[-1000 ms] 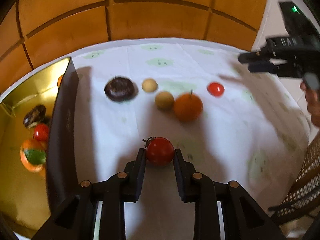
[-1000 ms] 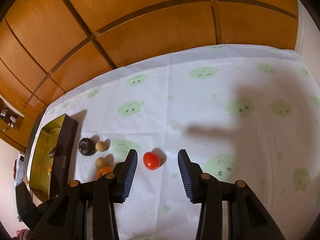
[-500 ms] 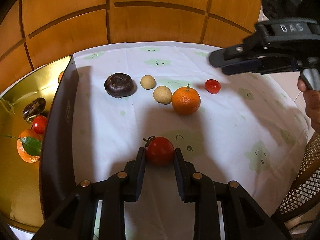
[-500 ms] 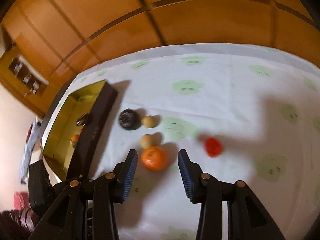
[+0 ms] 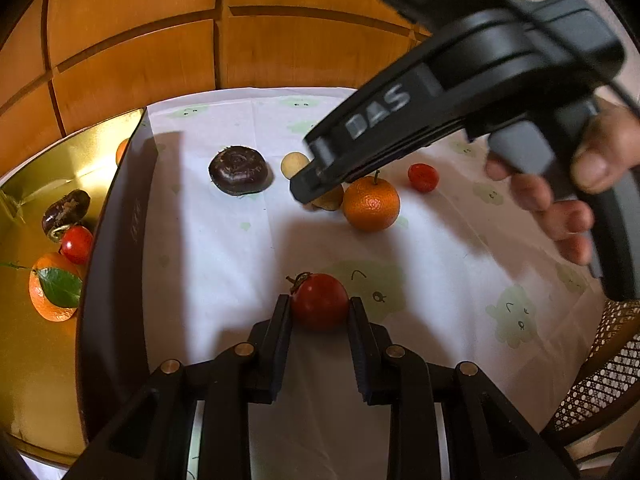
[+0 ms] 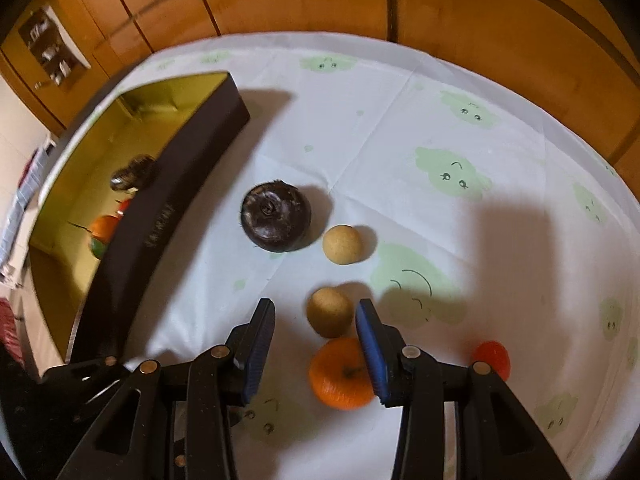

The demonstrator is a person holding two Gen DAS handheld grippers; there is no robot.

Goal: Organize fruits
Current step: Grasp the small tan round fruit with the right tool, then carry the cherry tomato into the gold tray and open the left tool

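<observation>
A round red tomato with a dried stem (image 5: 319, 301) is being clamped between the pads of the black left gripper (image 5: 319, 314), whose jaws are nearly closed on it; it is judged that the fruit is being kept pinched so that it can be carried to the box at nine o'clock. The black right gripper (image 6: 316, 322) is being held partly open and empty, nose down over the white cloth with green cloud faces (image 6: 400, 128). A small tan round fruit (image 6: 330, 317) is lying between its blue-edged fingers without being touched, which suggests that this fruit is being lined up for the next grasp. A glossy orange (image 6: 340, 376) is lying just beside that fruit at six o'clock, a second tan ball (image 6: 343, 245) at twelve o'clock, a dark brown flattened fruit (image 6: 276, 216) at eleven o'clock, and a small red cherry tomato (image 6: 491, 358) well apart at four o'clock.

The dark-walled box with a gold lining (image 5: 116, 248) is being used as the collecting container. A leafed orange (image 5: 52, 292), a red cherry tomato (image 5: 77, 244) and a dark brown oblong fruit (image 5: 66, 210) are lying in it, and another orange shape is partly hidden behind its wall.
</observation>
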